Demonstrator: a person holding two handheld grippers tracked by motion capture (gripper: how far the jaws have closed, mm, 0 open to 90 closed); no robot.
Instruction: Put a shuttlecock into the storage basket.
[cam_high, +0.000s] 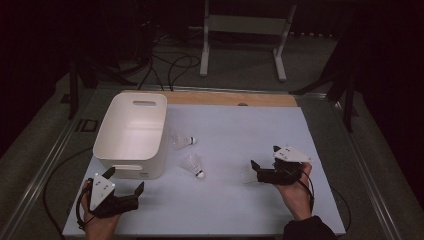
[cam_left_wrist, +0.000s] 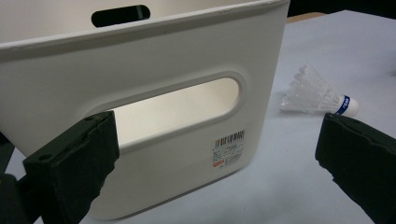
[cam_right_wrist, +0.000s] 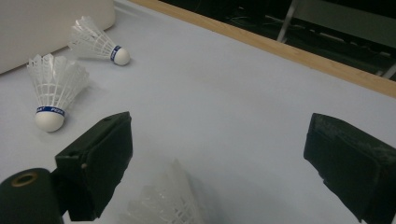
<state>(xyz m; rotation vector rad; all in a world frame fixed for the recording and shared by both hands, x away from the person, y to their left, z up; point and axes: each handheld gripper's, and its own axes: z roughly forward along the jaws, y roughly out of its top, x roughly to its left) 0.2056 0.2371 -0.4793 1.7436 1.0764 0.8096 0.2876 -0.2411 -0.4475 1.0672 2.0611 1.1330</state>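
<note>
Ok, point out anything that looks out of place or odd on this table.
Nothing damaged or spilled. Three shuttlecocks lie loose on their sides: two beside the white bin, one between the right gripper's open fingers.

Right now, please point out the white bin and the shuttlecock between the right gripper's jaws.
white bin (cam_high: 150, 103), high view, on its far rim.
shuttlecock (cam_right_wrist: 170, 201), right gripper view, on its feather skirt.

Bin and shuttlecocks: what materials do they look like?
Bin: likely moulded plastic, matte white; smooth rounded corners, cut-out handle, printed label.
Shuttlecocks: white skirts, translucent and ribbed, probably nylon, though feather can't be ruled out; rounded white cork-like heads with a blue band.
</note>
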